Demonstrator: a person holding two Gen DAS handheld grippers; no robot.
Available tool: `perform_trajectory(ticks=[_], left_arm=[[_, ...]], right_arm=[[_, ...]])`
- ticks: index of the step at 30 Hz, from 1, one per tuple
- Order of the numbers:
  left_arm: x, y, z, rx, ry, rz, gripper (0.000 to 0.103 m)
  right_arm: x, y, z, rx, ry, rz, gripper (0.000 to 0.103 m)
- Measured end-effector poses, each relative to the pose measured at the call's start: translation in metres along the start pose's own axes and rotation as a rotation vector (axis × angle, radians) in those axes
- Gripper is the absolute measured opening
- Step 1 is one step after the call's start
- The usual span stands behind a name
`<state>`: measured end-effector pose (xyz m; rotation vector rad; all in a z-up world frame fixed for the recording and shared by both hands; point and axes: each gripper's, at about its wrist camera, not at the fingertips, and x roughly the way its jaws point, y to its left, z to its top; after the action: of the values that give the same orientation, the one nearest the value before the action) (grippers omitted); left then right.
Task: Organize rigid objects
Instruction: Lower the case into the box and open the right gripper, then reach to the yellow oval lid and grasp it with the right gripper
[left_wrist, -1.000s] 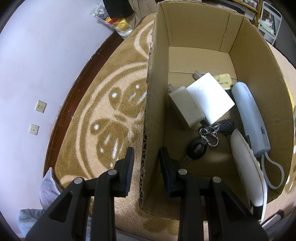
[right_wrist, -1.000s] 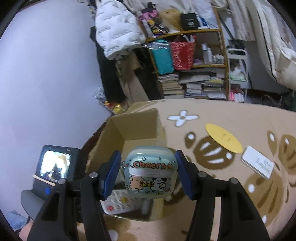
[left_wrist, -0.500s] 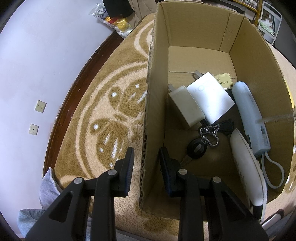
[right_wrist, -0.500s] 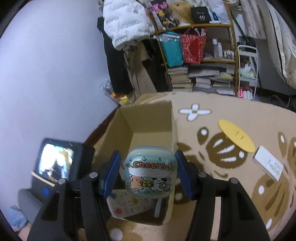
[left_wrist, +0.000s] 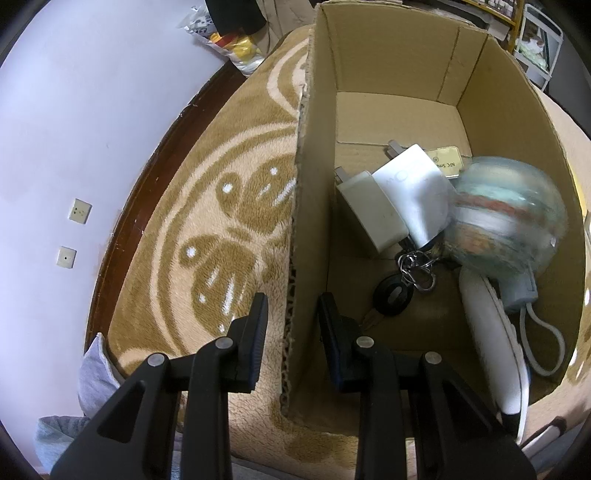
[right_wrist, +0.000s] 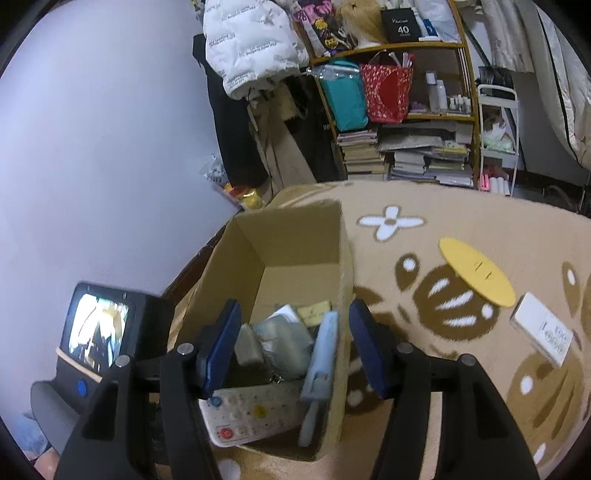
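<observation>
Released since the earlier frame, the case (left_wrist: 508, 218) is no longer held between the right gripper's (right_wrist: 293, 343) fingers; it is seen blurred inside the box (left_wrist: 388, 48), apparently mid-fall or just landing at the right side, over the pale blue tool (left_wrist: 519, 291). The right gripper is spread wide and empty, poised over the near end of the box.

Nearest in the left view, the left gripper (left_wrist: 291, 325) is set astride the box's left wall, one finger outside over the rug (left_wrist: 207, 229) and one inside. A gap is visible on both sides of the cardboard, so the wall is straddled, not clamped; the gripper is open.

For the step to be done well, the box should be kept steady by that straddle until the case has settled. The right gripper should be lifted straight up, so that its fingers do not catch the right wall or the remote (right_wrist: 255, 413) lying at the near end.

Further in, the keys (left_wrist: 402, 288) lie on the box floor, with two white chargers (left_wrist: 391, 199) beyond them and a small card (left_wrist: 445, 162) further still. The far half of the box floor is bare, so later items are better dropped there, it is judged, than onto the crowded near pile.

Outside the box, to the right on the rug, a yellow disc (right_wrist: 476, 271) and a white remote-like slab (right_wrist: 543, 334) are left to be collected.
</observation>
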<state>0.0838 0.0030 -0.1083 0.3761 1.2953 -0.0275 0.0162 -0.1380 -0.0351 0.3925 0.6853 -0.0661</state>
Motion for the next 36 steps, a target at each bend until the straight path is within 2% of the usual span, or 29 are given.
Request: perform_trajectory(ticks=[5,8,12,19,36], left_arm=[[0.001,-0.002,0.000,0.002,0.000,0.006,0.028],[0.001,-0.002,0.000,0.002,0.000,0.006,0.028],[0.000,-0.002,-0.001,0.005,-0.001,0.009,0.028],[0.000,-0.002,-0.001,0.006,-0.001,0.009,0.028],[-0.003,-0.005,-0.003,0.010,-0.007,0.014,0.028]], right_arm=[[-0.003,-0.022,0.019,-0.005,-0.008,-0.036,0.077],[-0.008,-0.042,0.030,0.005,-0.024,-0.065,0.091],[-0.009,-0.074,0.042,0.037,-0.019,-0.113,0.103],[-0.002,-0.125,0.055,0.064,-0.032,-0.164,0.103],[0.067,-0.170,0.049,-0.035,0.056,-0.183,0.103]])
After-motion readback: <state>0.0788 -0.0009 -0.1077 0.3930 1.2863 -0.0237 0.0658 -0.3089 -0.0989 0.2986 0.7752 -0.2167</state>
